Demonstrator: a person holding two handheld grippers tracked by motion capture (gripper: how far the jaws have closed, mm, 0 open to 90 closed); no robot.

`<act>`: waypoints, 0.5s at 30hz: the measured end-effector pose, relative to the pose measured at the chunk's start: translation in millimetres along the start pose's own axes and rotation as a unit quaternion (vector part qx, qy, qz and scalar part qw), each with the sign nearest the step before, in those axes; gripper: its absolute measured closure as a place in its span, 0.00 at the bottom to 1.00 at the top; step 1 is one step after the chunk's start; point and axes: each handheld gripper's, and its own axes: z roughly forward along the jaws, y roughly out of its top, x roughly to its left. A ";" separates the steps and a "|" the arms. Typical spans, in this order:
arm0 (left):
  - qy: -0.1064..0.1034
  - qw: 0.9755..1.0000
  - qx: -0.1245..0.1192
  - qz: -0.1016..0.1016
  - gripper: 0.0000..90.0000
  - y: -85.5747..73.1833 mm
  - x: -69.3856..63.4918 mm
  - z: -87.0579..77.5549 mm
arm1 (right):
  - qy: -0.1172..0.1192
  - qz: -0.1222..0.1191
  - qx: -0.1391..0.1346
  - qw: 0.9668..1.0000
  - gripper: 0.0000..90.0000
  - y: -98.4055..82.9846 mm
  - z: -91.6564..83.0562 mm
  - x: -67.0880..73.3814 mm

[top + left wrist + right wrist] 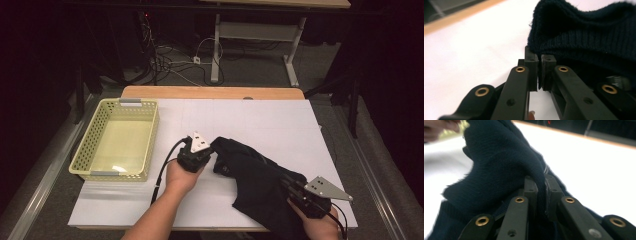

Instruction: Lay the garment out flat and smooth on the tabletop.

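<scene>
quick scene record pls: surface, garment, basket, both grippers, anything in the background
surface: white sheet over a wooden table
garment: dark knit garment, bunched, lying between the two grippers
basket: pale yellow perforated basket, on the left of the sheet, nothing inside it
left gripper: shut on an edge of the garment
right gripper: shut on a fold of the garment, knit draped over its jaws
background: cables on the floor, legs of a second table beyond
</scene>
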 end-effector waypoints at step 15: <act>0.023 0.999 -0.024 0.041 0.95 68.9 11.8 8.7 | -0.025 0.017 -0.075 0.997 0.94 26.2 -28.1 -19.3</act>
